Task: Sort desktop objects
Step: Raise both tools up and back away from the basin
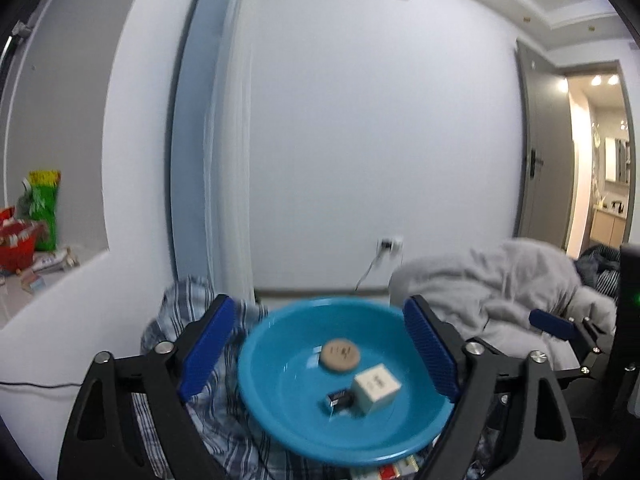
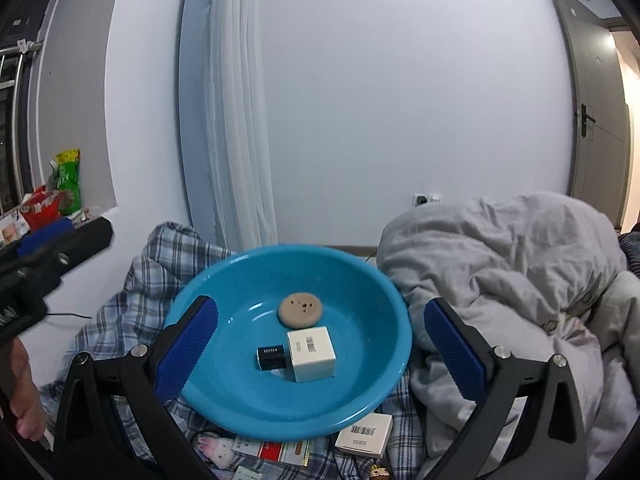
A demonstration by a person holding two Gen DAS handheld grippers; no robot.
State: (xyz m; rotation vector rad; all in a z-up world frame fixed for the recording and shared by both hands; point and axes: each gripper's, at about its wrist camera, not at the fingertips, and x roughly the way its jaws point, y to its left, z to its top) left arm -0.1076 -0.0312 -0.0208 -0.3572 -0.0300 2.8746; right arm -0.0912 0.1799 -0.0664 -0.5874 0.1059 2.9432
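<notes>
My left gripper (image 1: 320, 354) hangs in the air with its blue pads spread wide and nothing between them; the blue basin (image 2: 224, 292) lies beyond and below it. My right gripper (image 2: 320, 348) is likewise spread to its full width and holds nothing, its pads framing the same basin from above without touching the rim.

The basin is my landmark. It rests on a plaid cloth (image 2: 132, 292) that spills out from under its left side. Inside the basin, toward its far wall, lies a round tan disc (image 2: 301, 309). Nearer the middle sits a white box (image 2: 311, 354) with a barcode on its top, and a small black box (image 2: 271, 357) lies touching the white box's left side.

Just beside the basin's near rim, on the plaid cloth, lies a flat white carton (image 2: 364, 434) with a barcode label. Also at the near rim, partly under it, are a red and white packet (image 2: 276, 450) and a small plush toy (image 2: 218, 450). Right of the basin, a grey duvet (image 2: 500, 280) is heaped up against it. Left of the basin and well apart, a green bag (image 2: 68, 180) and red packaging (image 2: 42, 206) stand on a ledge. In the right wrist view, my left gripper's black frame shows at the far left, and part of my hand (image 2: 22, 392) at the edge below it.
</notes>
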